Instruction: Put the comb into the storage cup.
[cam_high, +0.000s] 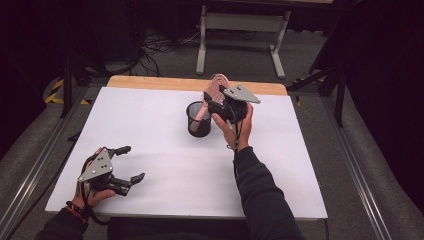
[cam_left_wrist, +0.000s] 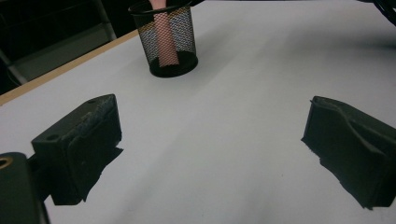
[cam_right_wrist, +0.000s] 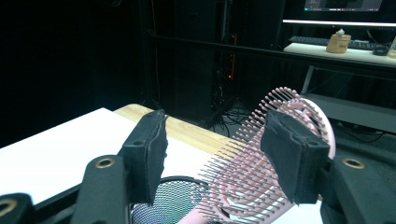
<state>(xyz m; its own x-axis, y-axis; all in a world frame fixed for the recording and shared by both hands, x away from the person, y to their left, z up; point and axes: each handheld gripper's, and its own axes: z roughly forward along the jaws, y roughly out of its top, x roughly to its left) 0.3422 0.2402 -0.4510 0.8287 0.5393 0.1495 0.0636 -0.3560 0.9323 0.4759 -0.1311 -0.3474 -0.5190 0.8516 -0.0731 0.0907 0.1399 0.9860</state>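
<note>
The pink hairbrush (cam_right_wrist: 275, 154) is being stood handle-down in the mesh cup (cam_high: 199, 120); right gripper (cam_right_wrist: 224, 154) jaws apart around its head; left gripper (cam_high: 126, 162) jaws apart, being rested on the bench (cam_high: 165, 165).

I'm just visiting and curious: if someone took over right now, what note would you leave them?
Left tool: open, idle low over the table, nothing between its jaws.
Right tool: jaws open beside the brush, no pad pressing on it.
Brush: pink, handle down in the mesh cup, head leaning out above the rim.
Done: brush is in the cup.
Left: draw the right tool clear, probably without tipping the cup.
</note>
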